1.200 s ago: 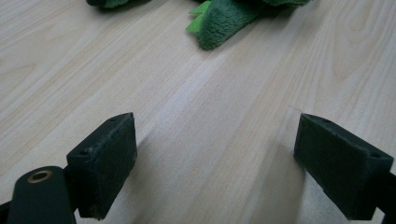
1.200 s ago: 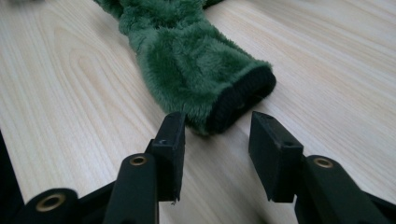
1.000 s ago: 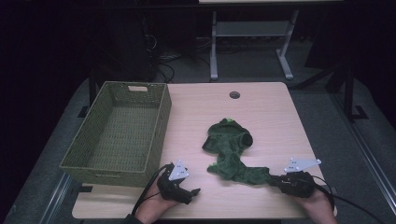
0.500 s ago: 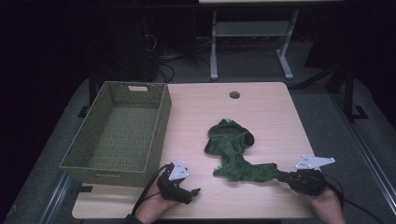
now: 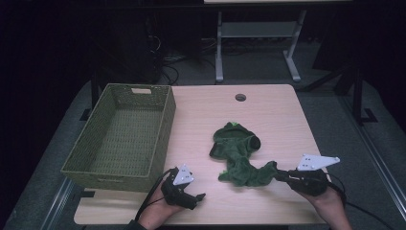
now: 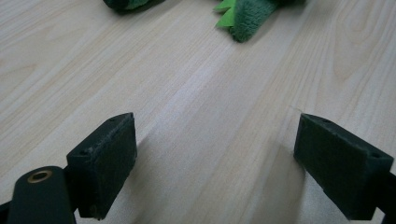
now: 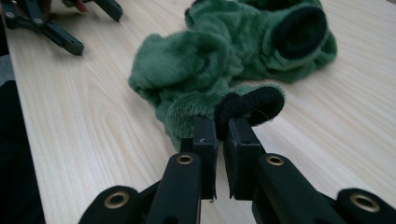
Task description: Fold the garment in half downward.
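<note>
Compared with one second earlier, the green plush garment (image 5: 239, 153), lying on the table (image 5: 268, 110) right of the wicker basket (image 5: 122, 134), is drawn out further toward the right gripper (image 5: 282, 176), which is raised slightly. In the right gripper view, the jaws are seen clamped on the garment's black-trimmed cuff (image 7: 252, 105). In the left gripper view, the left gripper (image 6: 217, 163) is seen spread wide over bare wood, holding nothing.

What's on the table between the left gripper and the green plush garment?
Nothing: bare pale wooden tabletop separates the open left gripper from the fuzzy green plush garment, as the left gripper view and the high view both show.
</note>
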Demonstrator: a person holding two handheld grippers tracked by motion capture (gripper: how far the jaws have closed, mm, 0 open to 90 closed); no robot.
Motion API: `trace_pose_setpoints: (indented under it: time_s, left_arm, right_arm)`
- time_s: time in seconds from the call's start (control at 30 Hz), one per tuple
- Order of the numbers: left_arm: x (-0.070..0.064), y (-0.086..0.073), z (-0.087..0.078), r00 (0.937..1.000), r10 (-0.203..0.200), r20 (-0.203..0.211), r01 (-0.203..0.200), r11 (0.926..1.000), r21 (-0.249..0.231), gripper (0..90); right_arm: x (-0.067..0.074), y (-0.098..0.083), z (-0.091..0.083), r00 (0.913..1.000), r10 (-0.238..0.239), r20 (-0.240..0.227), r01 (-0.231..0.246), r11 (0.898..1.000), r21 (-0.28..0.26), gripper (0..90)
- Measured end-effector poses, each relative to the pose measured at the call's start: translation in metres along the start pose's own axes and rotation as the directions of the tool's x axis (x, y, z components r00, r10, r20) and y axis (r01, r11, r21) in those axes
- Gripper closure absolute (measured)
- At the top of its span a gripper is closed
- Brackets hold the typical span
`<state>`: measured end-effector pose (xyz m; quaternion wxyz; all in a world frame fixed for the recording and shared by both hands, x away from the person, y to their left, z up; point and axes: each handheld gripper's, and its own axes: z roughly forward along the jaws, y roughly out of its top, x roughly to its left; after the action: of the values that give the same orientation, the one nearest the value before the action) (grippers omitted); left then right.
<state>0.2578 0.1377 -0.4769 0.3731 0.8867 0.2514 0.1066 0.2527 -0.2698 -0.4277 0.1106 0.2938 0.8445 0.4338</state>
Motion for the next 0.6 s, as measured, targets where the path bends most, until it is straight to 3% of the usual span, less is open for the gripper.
trace_pose_setpoints:
  time_s: [0.27, 0.6]
  left_arm:
    - [0.0, 0.0, 0.0, 1.0, 0.0, 0.0, 0.0, 1.0, 0.0, 12.5]
    - [0.0, 0.0, 0.0, 1.0, -0.005, 0.0, 0.005, 1.0, -0.003, 12.5]
  right_arm:
    - [0.005, 0.015, 0.007, 0.9968, -0.052, -0.061, 0.05, 0.998, -0.033, 83.1]
    - [0.013, 0.039, 0.016, 0.9881, -0.114, -0.103, 0.11, 0.993, -0.049, 83.2]
